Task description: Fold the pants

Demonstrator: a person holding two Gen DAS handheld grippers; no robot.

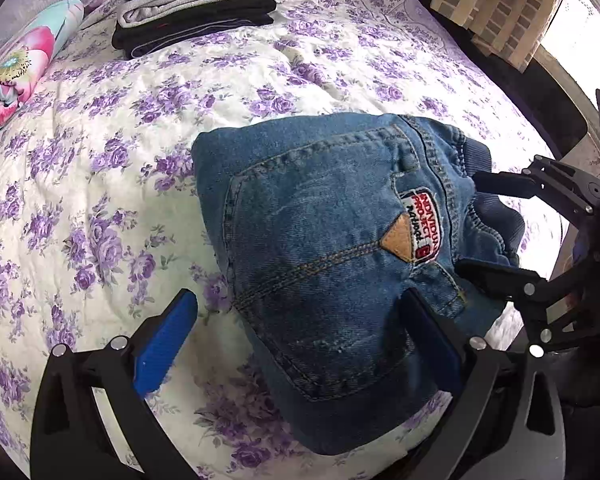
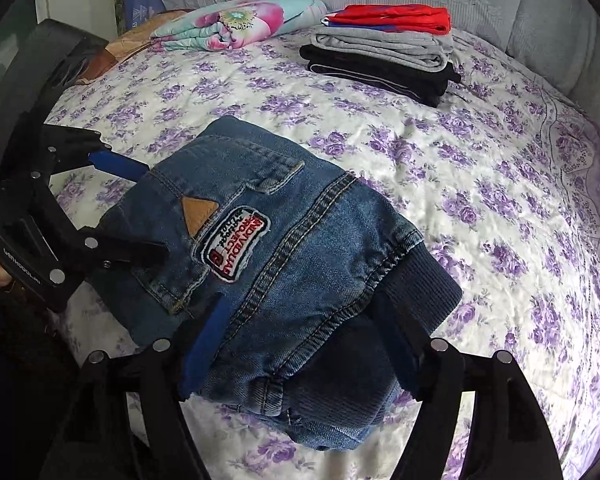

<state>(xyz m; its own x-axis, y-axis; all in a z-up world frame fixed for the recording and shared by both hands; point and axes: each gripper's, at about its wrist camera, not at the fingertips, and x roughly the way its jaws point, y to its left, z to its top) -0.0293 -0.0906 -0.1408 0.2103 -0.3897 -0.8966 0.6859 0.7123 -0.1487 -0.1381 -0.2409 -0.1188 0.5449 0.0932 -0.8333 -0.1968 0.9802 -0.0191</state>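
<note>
Folded jeans (image 2: 260, 264) on the bed (image 2: 480, 200), both tongs at them

Our right tongs (image 2: 300, 344) straddle the waistband end, seemingly unclamped; our left tongs (image 1: 300, 344) gape at the bundle's side.

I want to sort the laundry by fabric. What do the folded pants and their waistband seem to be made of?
The folded pants look like blue denim: faded matte weave and orange contrast stitching. The waistband seems a darker ribbed knit, probably elastic, since the denim gathers along it. The triangular tan patch may be suede or imitation leather.
</note>
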